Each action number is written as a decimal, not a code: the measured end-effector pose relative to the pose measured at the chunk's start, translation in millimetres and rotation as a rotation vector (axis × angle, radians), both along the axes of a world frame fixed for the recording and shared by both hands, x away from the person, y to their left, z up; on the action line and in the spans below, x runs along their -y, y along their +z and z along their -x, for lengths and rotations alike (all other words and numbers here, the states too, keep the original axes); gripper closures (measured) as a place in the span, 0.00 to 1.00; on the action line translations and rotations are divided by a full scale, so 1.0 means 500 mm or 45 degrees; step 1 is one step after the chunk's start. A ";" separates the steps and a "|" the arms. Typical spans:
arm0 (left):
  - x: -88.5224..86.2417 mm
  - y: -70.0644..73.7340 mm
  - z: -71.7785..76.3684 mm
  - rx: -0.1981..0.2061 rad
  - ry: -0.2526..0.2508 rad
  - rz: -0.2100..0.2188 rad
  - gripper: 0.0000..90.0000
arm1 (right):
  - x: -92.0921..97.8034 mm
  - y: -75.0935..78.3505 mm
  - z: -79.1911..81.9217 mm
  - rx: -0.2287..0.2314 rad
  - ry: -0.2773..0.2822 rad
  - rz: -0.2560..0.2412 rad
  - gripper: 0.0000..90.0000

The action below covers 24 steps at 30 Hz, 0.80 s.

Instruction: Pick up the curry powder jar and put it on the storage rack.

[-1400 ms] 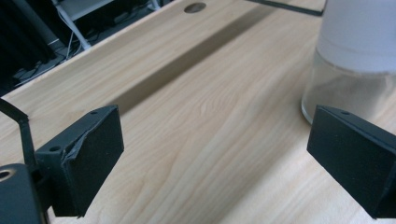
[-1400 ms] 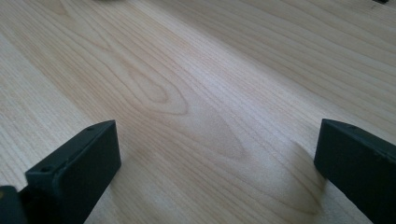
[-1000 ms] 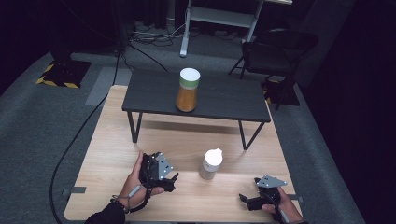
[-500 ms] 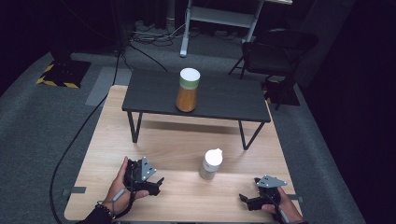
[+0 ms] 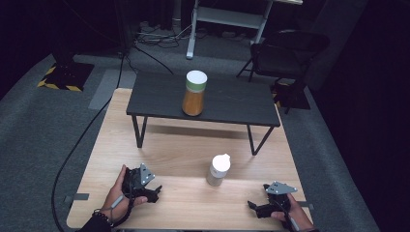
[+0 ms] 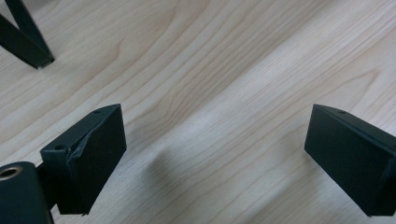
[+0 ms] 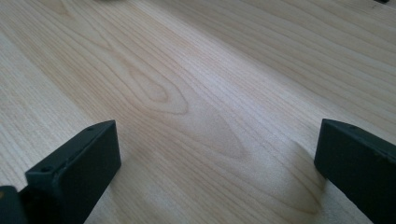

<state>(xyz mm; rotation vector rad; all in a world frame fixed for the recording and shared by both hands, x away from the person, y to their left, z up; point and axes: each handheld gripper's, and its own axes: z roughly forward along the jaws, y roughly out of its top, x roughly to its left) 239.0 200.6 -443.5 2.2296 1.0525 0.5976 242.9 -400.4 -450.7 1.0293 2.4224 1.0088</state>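
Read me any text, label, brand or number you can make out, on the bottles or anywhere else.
No readable text anywhere.
Small white-capped bottle: label too small and blurred to read.
Orange jar on the black bench: no legible print.
Yellow-black hazard stripes on the floor: a marking, no words.
Left claw, right claw, wooden table: no lettering visible.

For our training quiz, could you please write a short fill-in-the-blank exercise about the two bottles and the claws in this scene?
1. The small bottle with the white cap stands on the ___ wooden table.
2. The tall jar of orange contents stands on the small ___ table.
3. The jaws of the left claw and the right claw are both ___, with bare wood between them.
4. The small bottle stands ___ the two claws in the high view.

Missing words: light; black; open; between
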 end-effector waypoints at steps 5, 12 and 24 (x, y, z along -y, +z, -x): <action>-0.015 -0.005 -0.005 -0.020 0.016 0.045 0.06 | 0.000 0.000 0.000 0.000 0.000 0.000 0.00; -0.053 -0.018 -0.024 -0.091 0.038 0.169 0.05 | 0.000 0.000 0.000 -0.001 0.001 0.000 0.00; -0.055 -0.017 -0.029 -0.098 0.028 0.164 0.02 | 0.001 0.000 -0.002 -0.003 0.006 -0.001 0.00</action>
